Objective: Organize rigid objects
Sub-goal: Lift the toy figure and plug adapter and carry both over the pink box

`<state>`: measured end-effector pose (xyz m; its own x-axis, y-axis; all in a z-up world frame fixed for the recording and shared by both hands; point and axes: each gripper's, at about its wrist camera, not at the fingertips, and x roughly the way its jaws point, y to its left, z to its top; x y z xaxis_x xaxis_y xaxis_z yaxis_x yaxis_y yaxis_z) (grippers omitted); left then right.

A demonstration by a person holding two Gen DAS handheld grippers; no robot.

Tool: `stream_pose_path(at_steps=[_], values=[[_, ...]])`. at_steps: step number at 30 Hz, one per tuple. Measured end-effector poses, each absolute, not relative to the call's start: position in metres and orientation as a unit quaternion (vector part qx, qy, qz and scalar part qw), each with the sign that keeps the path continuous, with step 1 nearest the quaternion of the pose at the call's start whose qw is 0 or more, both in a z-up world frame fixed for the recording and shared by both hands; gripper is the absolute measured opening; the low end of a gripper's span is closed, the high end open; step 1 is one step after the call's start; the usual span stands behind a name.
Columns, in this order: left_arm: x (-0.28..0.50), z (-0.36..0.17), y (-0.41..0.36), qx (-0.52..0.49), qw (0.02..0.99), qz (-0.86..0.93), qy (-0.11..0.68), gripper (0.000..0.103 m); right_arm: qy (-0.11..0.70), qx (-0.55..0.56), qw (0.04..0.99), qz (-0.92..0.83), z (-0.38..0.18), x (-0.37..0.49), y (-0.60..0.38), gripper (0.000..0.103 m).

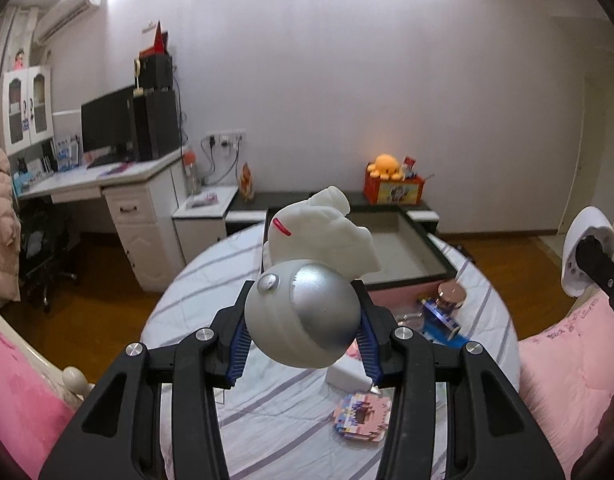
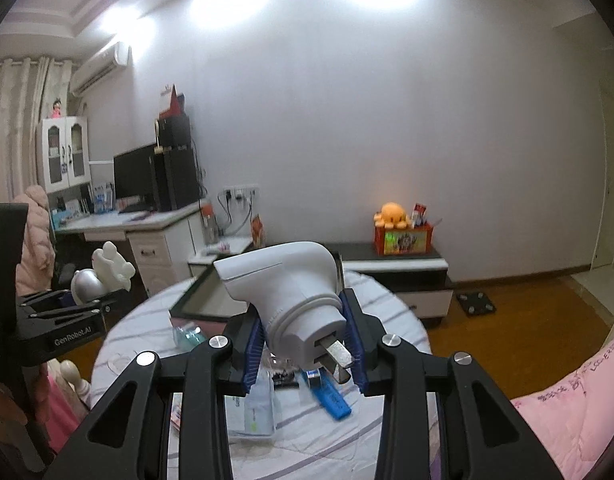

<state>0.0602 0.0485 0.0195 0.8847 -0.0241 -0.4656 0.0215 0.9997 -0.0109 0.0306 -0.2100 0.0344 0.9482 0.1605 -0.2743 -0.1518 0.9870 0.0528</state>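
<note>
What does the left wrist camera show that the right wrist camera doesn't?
Only the left wrist view shows the pink block model and copper-lidded jar lying on the bedspread. Only the right wrist view shows the floor scale and the plug prongs of the white charger. Both show the astronaut figurine, the open tray and the orange octopus plush.

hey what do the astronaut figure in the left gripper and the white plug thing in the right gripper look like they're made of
Astronaut figure: probably hard plastic or resin; matte white body, satin silver-painted visor with a soft highlight. White plug adapter: looks like smooth moulded plastic with a low sheen and a visible seam ring; its prongs look like bare metal, grey and reflective.
</note>
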Motion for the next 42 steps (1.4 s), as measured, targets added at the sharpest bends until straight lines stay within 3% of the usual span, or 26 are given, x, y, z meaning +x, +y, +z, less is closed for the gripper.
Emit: stream_pose_path(at_steps=[21,30,42], values=[[0.065,0.014,0.052,-0.009,0.969,-0.018,0.248,0.046,0.138,0.01,0.988,0.075,0.038,0.037,-0.206,0.036],[0.138,0.012,0.045,0.013,0.967,-0.033,0.254,0.046,0.17,0.016,0.983,0.061,0.029,0.103,-0.201,0.036],[0.284,-0.027,0.034,0.022,0.937,-0.04,0.347,0.046,0.258,0.031,0.961,0.093,-0.013,0.248,-0.2,0.036]])
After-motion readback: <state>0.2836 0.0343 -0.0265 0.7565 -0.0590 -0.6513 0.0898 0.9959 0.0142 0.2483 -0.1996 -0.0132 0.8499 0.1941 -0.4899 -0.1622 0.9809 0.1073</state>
